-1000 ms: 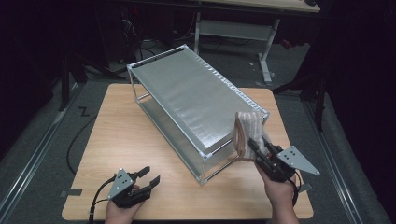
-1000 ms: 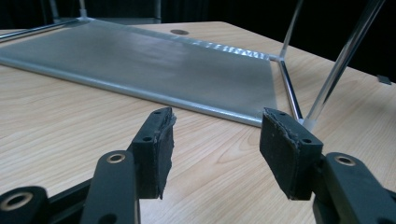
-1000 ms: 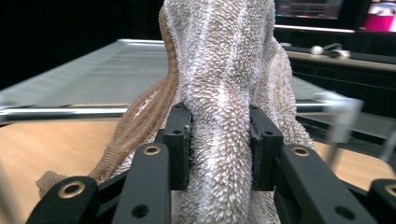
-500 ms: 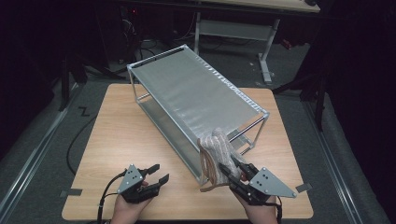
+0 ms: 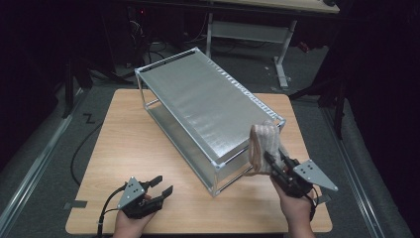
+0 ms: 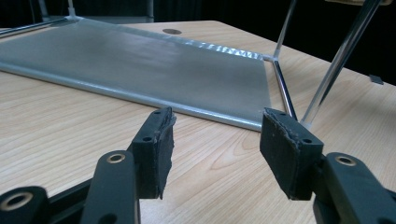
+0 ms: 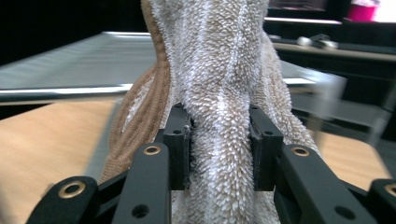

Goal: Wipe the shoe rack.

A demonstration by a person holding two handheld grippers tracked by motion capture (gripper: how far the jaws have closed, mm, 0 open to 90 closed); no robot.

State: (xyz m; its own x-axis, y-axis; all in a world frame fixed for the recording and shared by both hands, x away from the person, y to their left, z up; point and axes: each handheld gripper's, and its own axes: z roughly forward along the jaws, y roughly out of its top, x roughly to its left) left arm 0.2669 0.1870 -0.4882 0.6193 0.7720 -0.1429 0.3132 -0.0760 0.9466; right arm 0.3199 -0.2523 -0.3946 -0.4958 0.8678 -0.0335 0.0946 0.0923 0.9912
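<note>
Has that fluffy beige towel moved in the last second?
Yes. The fluffy beige towel swung left along the silver metal shelf rack's near end, then came back right beside its right corner.

The towel [image 7: 219, 70] hides the rack [image 7: 70, 60] behind, seemingly blurred.

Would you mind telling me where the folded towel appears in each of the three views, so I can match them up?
High view: the towel stands at lower right, clamped in the right gripper beside the metal rack.
Left gripper view: not in it; open jaws face the rack's lower shelf.
Right gripper view: centre, pinched between the jaws.
Shared landmark: the metal rack.
</note>
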